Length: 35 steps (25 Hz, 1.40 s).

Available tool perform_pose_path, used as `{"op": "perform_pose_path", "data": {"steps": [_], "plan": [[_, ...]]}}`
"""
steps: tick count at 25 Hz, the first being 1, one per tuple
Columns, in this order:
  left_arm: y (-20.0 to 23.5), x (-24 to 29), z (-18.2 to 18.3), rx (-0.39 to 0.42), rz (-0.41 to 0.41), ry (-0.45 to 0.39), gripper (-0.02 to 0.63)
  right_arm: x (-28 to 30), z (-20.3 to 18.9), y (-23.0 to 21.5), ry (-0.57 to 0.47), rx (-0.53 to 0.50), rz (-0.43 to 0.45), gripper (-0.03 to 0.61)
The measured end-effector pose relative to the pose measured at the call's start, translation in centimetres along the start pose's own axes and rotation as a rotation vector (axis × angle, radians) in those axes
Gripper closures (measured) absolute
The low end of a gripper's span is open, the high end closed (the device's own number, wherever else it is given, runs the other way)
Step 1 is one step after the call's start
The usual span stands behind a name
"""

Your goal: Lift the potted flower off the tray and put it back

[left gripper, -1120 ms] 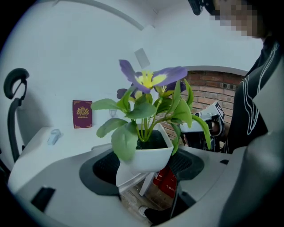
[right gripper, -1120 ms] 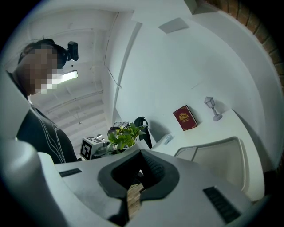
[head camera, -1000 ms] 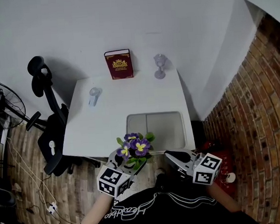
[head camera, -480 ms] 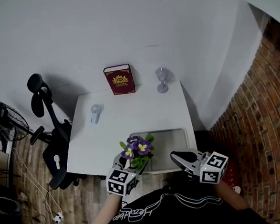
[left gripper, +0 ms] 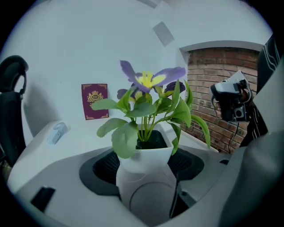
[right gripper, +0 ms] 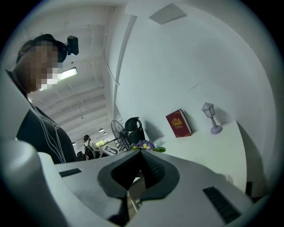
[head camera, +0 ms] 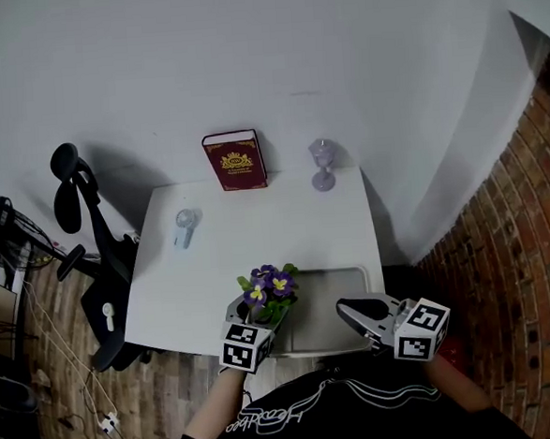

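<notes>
Moved since a second ago: potted flower and left gripper now show against the tray's left edge instead of its front-left corner; right gripper keeps its place beside the tray's front right.
Potted flower: purple-and-yellow blooms and green leaves in a white pot, upright, over the front of the table at the left edge of the tray; whether the pot's base touches tray or table cannot be told.
Left gripper: in its own view the jaws are closed on the white pot from both sides, low on its body.
Right gripper: in its own view the jaws meet at the tips with nothing between them; held clear of the flower, pointing toward the tray.
Tray: grey, rectangular, shallow, at the table's front right.
Table: white, set against a white wall.
Book: dark red with a gold emblem, upright at the back edge.
Miniature street lamp: pale lilac, upright, right of the book.
Small handheld fan: pale, lying at the table's left.
Office chair: black, left of the table.
Brick wall: on the right.
</notes>
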<state>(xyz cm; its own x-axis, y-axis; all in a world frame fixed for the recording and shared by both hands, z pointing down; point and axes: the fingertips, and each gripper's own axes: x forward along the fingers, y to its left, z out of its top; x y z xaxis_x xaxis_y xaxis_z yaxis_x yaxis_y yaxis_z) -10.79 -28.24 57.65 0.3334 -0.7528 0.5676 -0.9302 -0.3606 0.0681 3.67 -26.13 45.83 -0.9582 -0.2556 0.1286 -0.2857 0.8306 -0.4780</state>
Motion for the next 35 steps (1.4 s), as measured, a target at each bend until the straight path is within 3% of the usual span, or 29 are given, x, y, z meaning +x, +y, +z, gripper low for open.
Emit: {"op": "perform_pose_path", "data": {"steps": [12, 20, 35], "plan": [[1.7, 3.1, -2.4, -0.019, 0.052, 0.068, 0.265, 0.2, -0.8, -1.9, 0.044, 0.009, 0.007, 0.577], [2.0, 3.4, -2.6, 0.046, 0.095, 0.085, 0.265, 0.3, -1.2, -2.3, 0.074, 0.015, -0.017, 0.577], [1.3, -1.0, -3.8, 0.003, -0.006, 0.103, 0.262, 1.6, -2.6, 2.7, 0.081, -0.018, -0.022, 0.577]]}}
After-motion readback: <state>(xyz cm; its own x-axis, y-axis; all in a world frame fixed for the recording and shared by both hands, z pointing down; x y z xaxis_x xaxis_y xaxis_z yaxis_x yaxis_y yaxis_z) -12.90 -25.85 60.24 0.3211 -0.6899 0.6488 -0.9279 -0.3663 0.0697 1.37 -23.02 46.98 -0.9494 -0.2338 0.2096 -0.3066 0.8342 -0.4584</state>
